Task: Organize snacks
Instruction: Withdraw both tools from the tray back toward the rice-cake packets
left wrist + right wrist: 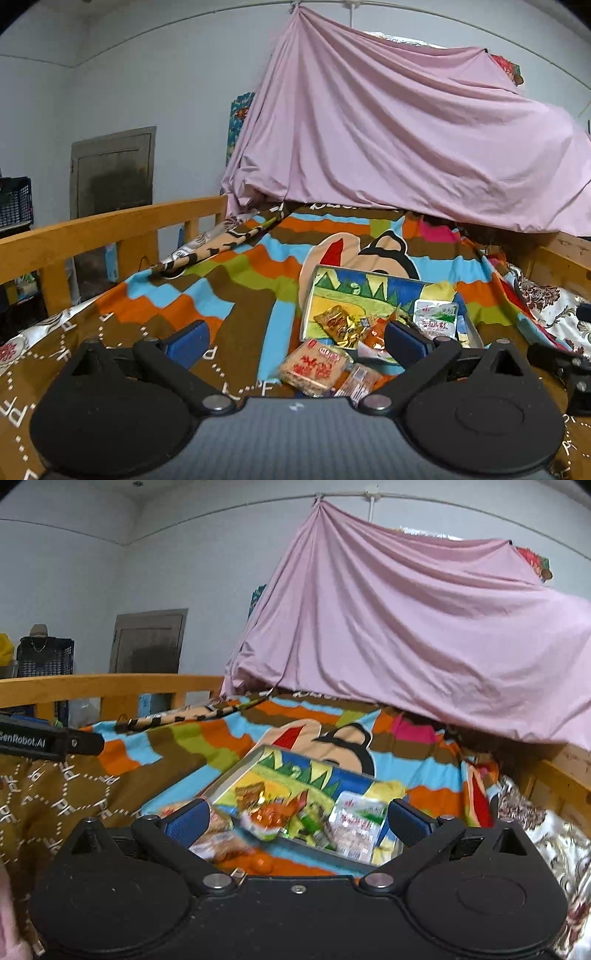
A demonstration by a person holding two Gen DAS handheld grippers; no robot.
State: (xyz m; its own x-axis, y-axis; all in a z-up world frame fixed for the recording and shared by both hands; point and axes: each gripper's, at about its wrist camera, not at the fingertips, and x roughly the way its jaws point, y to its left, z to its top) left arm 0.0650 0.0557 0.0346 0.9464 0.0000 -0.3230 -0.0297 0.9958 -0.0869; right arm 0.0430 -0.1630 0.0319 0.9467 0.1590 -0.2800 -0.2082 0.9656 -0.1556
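Hovering over the blanket [236, 295], both the left gripper [295, 341] and right gripper [297, 818] spread wide and empty, snack tray [373, 284] just ahead, biscuit pack [314, 367] between the left's fingers

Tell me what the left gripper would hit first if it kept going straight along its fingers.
Probably the flat pink-labelled snack pack lying on the blanket just short of the tray. The left gripper is open and empty; depth is uncertain.

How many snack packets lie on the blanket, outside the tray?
2 clearly: a square rice cracker pack just in front of the tray, and a small clear-wrapped packet beside it on the right. Others may be hidden behind the left gripper.
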